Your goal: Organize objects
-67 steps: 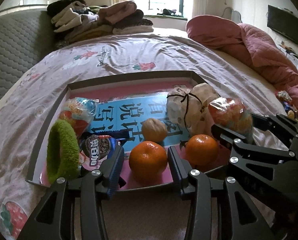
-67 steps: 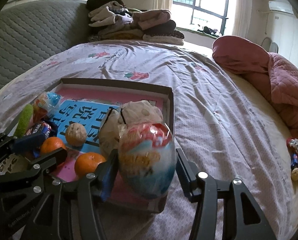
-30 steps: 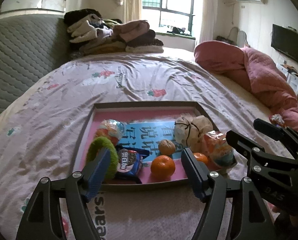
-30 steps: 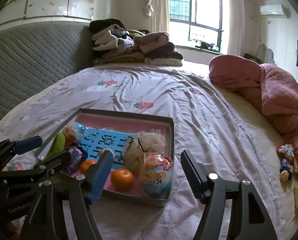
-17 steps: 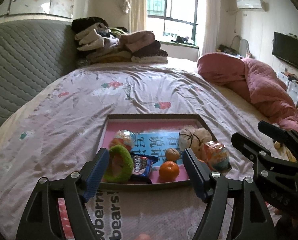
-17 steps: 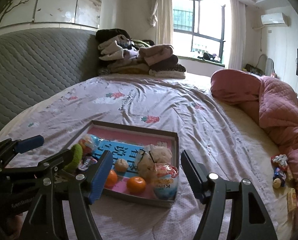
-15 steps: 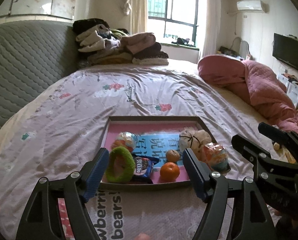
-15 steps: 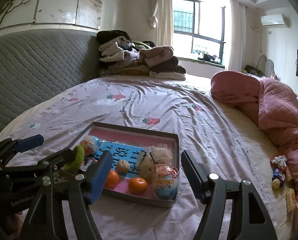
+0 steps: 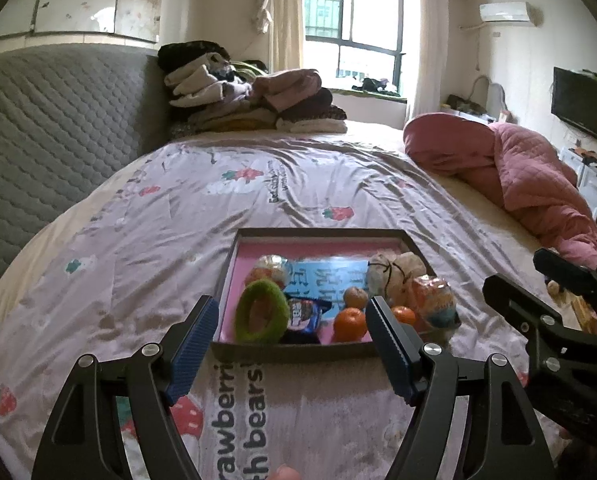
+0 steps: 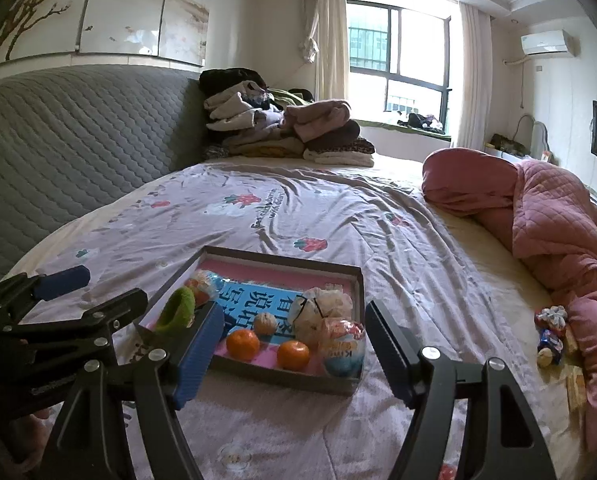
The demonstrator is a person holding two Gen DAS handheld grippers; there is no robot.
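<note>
both my grippers are pulled back from the tray (image 9: 290, 349) now, left gripper (image 9: 292, 344) and right gripper (image 10: 294, 354) spread wide and empty. tangerine (image 9: 350, 323) and kinder egg (image 10: 343, 347) sit inside it. looks done.

Ahead of both tongs, a tray (image 9: 298, 350) lies on the bed (image 9: 170, 216). In the tray, seen from the left tongs (image 9: 292, 330), a ring (image 9: 262, 314) stands at the near left with a snack packet (image 9: 303, 315) just right of it, then two oranges (image 9: 350, 323) side by side. Behind the oranges sits a walnut (image 9: 355, 297), and a tied bundle (image 9: 394, 274) lies right of that. A wrapped egg (image 10: 344, 346) fills the near right corner, just ahead of the right tongs (image 10: 294, 354). Folded clothes (image 10: 282, 128) are stacked at the bed's far end; a quilt (image 10: 546, 216) is heaped far to the right.
</note>
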